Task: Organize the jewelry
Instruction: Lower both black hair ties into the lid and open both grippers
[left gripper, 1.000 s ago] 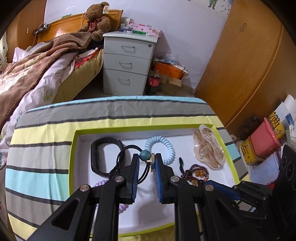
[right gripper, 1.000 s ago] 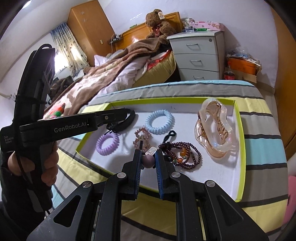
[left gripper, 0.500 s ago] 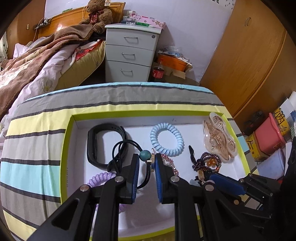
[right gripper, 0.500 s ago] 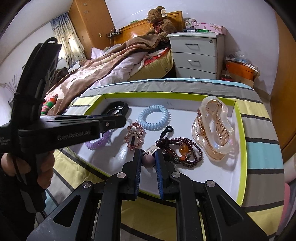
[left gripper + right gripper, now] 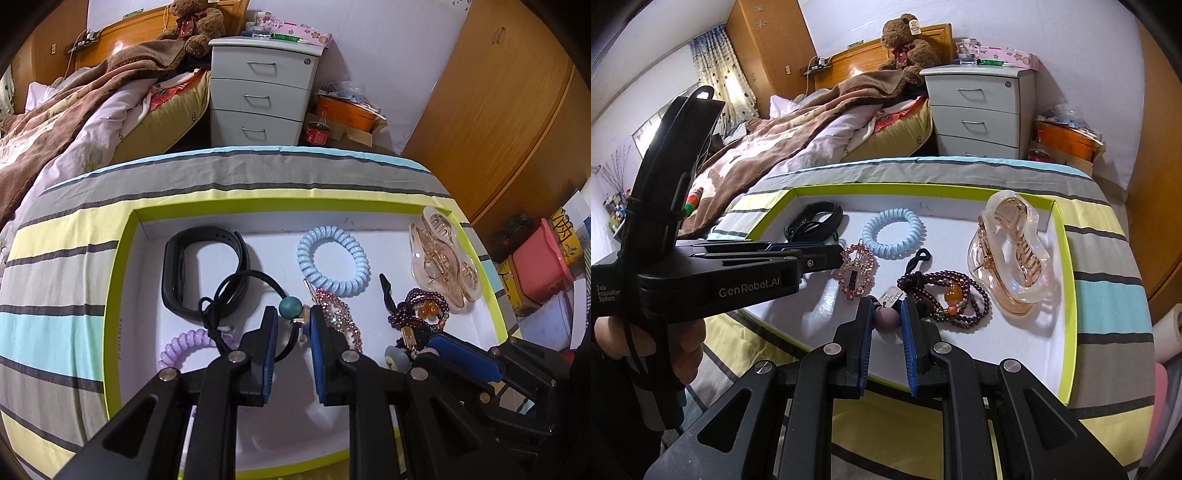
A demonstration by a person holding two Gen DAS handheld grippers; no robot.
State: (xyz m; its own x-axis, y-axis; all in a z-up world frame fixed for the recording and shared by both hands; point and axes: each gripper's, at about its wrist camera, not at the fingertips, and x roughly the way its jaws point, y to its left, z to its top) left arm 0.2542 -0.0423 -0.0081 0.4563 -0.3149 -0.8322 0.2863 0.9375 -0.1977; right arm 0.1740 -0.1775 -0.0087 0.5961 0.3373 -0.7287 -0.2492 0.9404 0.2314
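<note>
A white tray with a lime rim [image 5: 125,277] lies on a striped cloth. My left gripper [image 5: 292,315] hovers over the tray's near middle, shut on a black hair tie with a teal bead [image 5: 290,307]. The tie's loop hangs left over a black wristband [image 5: 177,273]. At the tray's near edge [image 5: 1067,295], my right gripper [image 5: 886,318] has a mauve bead hair tie [image 5: 886,321] between its pads. Its jaws are opening, but the pads still touch the bead. In the tray lie a blue spiral tie [image 5: 892,232], a rhinestone clip [image 5: 855,273], a dark bead bracelet [image 5: 955,299] and a clear claw clip [image 5: 1012,258].
A lilac spiral tie [image 5: 181,343] lies at the tray's near left. A white three-drawer nightstand [image 5: 262,96] and a bed with a brown blanket [image 5: 798,147] stand beyond the table. A wooden wardrobe [image 5: 498,110] stands to the right. A hand [image 5: 683,343] holds the left gripper's handle.
Both views have tipped down a little toward the tray. In the right wrist view the left gripper sits slightly lower over the tray. Each gripper still has its bead.
</note>
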